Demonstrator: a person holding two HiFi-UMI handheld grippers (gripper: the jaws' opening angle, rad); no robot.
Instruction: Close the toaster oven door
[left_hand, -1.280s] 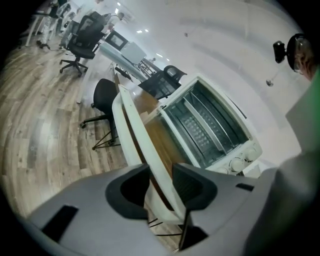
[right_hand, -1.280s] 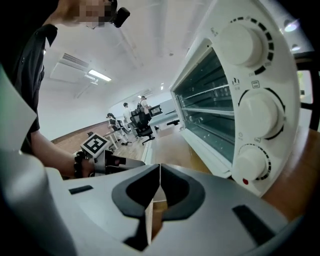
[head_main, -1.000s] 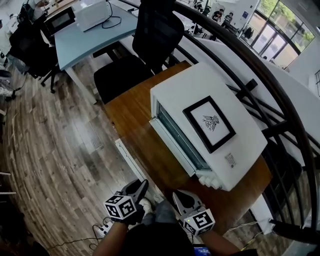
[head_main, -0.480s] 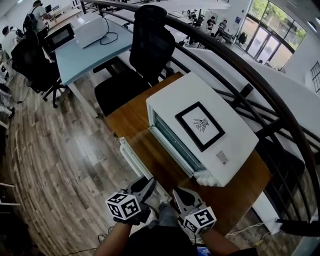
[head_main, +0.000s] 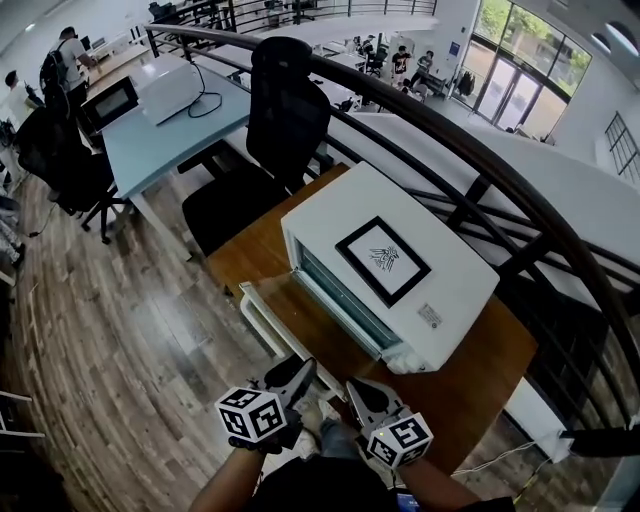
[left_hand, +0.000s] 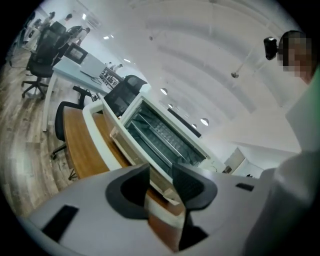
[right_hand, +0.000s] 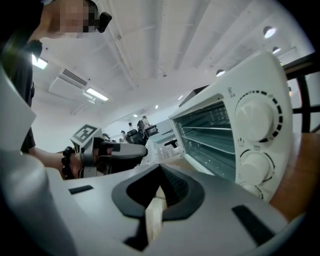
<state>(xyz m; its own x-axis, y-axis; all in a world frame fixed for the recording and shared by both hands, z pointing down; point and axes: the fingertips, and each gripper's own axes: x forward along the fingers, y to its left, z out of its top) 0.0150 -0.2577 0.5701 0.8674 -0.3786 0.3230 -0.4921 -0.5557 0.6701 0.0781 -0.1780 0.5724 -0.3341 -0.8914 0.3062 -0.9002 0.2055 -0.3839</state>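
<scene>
Hovering left claw (head_main: 303, 366), tipped down, before oven door (head_main: 260, 320) | jaws just opening, empty

1. an open-plan office on an upper floor.
2. a pale blue flat-topped desk (head_main: 150, 140) carries a black-framed monitor (head_main: 108, 102) and a white boxy machine (head_main: 170, 88) with a black cable.
3. black mesh-backed swivel chairs (head_main: 285, 100) stand at the desks.
4. people (head_main: 55, 65) sit or stand at workstations further off.
5. a curved black metal railing (head_main: 480, 165) edges the grey-brown wood-plank floor (head_main: 90, 320).
6. tall glass windows (head_main: 510, 70) and long strip ceiling lights (right_hand: 92, 93).
</scene>
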